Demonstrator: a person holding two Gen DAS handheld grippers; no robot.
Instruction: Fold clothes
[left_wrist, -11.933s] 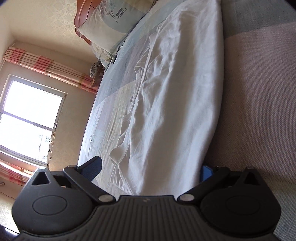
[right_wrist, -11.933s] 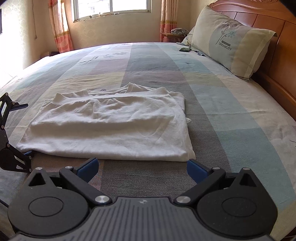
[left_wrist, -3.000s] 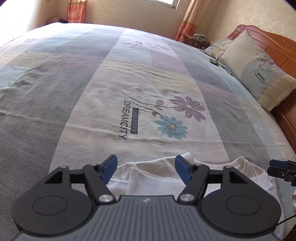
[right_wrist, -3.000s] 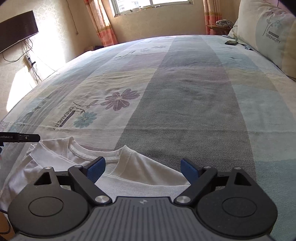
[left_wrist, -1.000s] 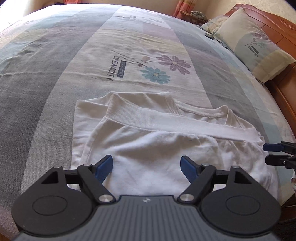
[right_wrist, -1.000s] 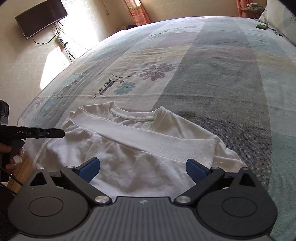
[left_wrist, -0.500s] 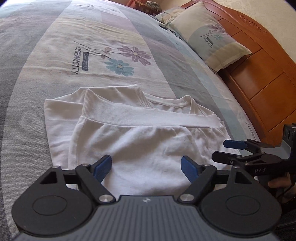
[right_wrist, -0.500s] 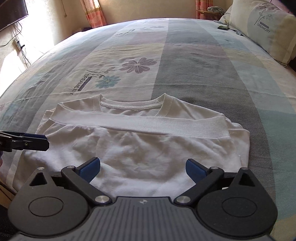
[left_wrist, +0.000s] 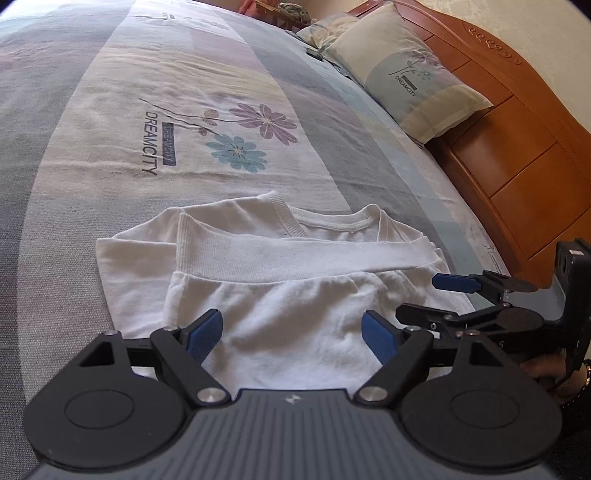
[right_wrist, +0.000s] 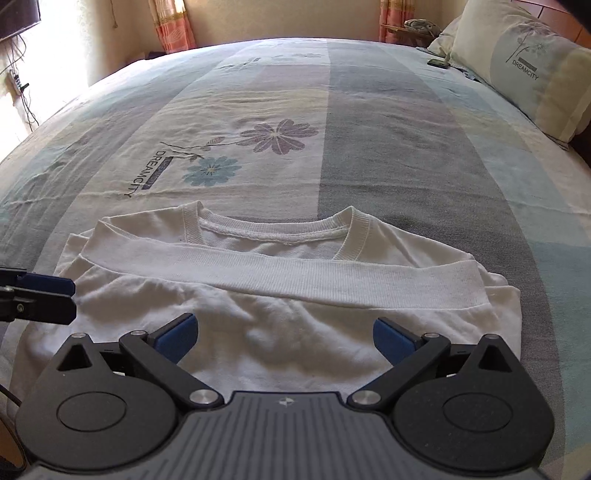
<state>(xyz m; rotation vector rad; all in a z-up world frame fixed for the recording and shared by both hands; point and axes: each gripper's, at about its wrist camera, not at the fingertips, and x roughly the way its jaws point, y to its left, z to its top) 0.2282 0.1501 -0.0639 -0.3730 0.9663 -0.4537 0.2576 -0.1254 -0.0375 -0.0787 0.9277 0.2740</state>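
Where the shirt is: The soft white cotton T-shirt (right_wrist: 280, 295) lies flat on the striped bedspread with printed flowers (right_wrist: 369, 147), near the edge of the bed closest to us. Its bottom band is folded up and rests just under the round neck.

Left gripper: Our black left gripper with blue pads (left_wrist: 291, 334) hangs over the near part of the shirt. Its fingers are wide apart and nothing is between them. They have only just finished opening a bit more.

Right gripper: Our black right gripper with blue pads (right_wrist: 284, 336) hangs over the near part too. Its fingers are wide apart and empty. In the left view we see it from the side, by the shirt's right edge.

What step this is: We think the shirt is folded once and needs one more fold to be small and neat.

How to do it well: We go down slowly, one gripper on each side of the shirt. We pinch all the layers together, not just the top one. We lift both sides at the same height, so the shirt does not twist.

What to watch: The folded band can slip open if we pull too fast. We keep away from the big pale pillow with a flower print (right_wrist: 532, 74).
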